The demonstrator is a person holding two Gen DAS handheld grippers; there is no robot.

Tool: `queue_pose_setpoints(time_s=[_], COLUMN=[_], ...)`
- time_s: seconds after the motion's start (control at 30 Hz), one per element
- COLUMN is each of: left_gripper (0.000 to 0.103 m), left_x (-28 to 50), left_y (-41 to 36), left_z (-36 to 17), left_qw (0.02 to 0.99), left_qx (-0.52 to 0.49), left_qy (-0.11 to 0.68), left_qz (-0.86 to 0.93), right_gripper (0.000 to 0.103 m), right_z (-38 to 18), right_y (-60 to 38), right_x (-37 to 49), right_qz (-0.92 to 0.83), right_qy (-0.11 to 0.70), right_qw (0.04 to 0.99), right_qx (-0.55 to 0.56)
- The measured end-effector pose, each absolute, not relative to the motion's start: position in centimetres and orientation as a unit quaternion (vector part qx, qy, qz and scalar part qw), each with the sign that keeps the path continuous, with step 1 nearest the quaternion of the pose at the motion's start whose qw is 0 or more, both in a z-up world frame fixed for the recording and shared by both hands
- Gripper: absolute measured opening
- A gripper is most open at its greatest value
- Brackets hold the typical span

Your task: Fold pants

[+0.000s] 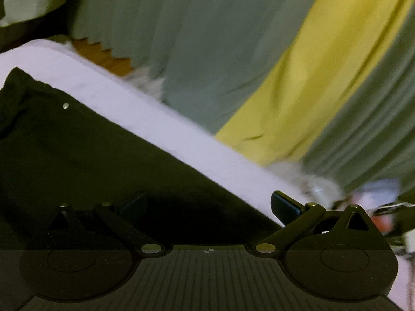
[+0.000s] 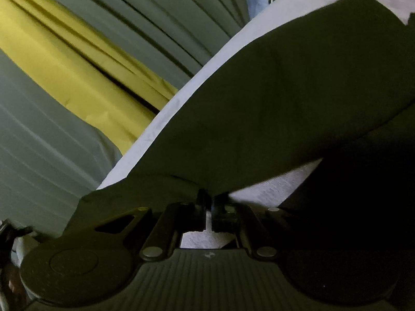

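One pair of dark pants [image 2: 285,98] lies spread on the white table [image 2: 160,127] — one garment, no other clothing on the surface. Two tongs are present. The right tongs [image 2: 208,202] are together, clamped on an edge of the pants, the fabric lifted there. The left tongs [image 1: 207,202] stand apart above the pants [image 1: 90,160], gripping nothing. One grey-and-yellow curtain [image 1: 298,77] hangs behind. No legible writing.
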State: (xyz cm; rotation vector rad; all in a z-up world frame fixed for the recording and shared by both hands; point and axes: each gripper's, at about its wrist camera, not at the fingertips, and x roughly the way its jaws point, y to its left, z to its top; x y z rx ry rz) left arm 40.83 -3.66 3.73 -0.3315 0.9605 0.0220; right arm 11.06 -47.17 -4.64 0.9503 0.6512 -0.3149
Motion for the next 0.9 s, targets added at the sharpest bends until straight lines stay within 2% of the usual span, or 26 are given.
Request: queue_pose_setpoints(time_s=[0.27,0.43,0.53,0.57,0.63,0.67,0.7,0.77,0.9], left_gripper=[0.099,0.102,0.102,0.1,0.079,0.045,0.021,0.014,0.007], left_x=[47.4,50.7,50.6,50.3,49.1,48.3,47.4,45.5,39.6], left_y=[-2.8,-6.1,-7.1,-7.1,-6.9,-6.7,-6.6,-4.8,-0.4], left_z=[1.1,-0.9,-1.2,-1.1,-0.5,0.0,0.4,1.0,3.0], left_qw=[0.817,0.77,0.777,0.783,0.801,0.812,0.822,0.829,0.845], left_qx=[-0.191,-0.08,-0.059,-0.057,-0.059,-0.059,-0.068,-0.118,-0.214], left_qy=[0.536,0.62,0.608,0.6,0.578,0.563,0.551,0.536,0.486], left_qz=[0.094,0.125,0.151,0.152,0.147,0.14,0.128,0.105,0.063], right_gripper=[0.0,0.0,0.0,0.0,0.0,0.0,0.0,0.0,0.0], right_z=[-4.9,-5.4,-5.2,-5.2,-5.3,-5.4,-5.5,-5.6,-5.6], right_y=[-47.1,-46.7,-46.6,-46.8,-47.2,-47.4,-47.5,-47.8,-47.9], right_x=[11.0,12.3,12.2,12.0,11.9,11.8,11.8,11.7,11.8], right_qz=[-0.144,-0.153,-0.153,-0.153,-0.149,-0.148,-0.145,-0.143,-0.14], right_qy=[0.303,0.302,0.302,0.302,0.301,0.3,0.299,0.297,0.293], right_qw=[0.831,0.836,0.836,0.834,0.828,0.825,0.822,0.818,0.818], right_qx=[0.444,0.431,0.431,0.435,0.448,0.456,0.463,0.472,0.474])
